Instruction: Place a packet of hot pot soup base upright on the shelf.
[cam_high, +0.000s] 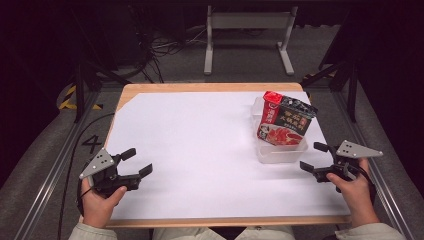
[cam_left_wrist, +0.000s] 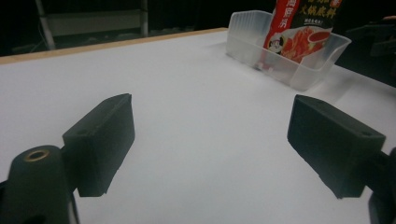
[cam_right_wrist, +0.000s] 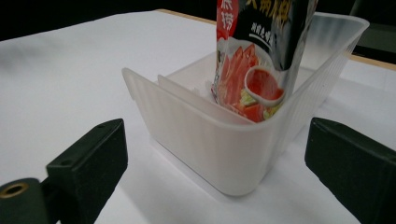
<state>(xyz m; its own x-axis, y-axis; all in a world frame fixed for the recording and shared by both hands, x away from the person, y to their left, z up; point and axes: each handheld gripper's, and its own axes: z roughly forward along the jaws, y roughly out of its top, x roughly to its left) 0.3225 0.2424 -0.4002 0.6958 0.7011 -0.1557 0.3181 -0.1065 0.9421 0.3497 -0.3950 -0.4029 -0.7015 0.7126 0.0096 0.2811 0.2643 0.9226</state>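
Left claw and right claw gape, empty.

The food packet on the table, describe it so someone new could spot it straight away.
Start at the white table and go to its far right side, where a clear plastic bin sits. The packet stands upright inside it, glossy red and black with a pictured red dish.

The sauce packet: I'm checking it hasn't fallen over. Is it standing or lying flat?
Standing, slightly tilted. The sauce packet rises well above the rim of the clear plastic bin, its lower end inside.
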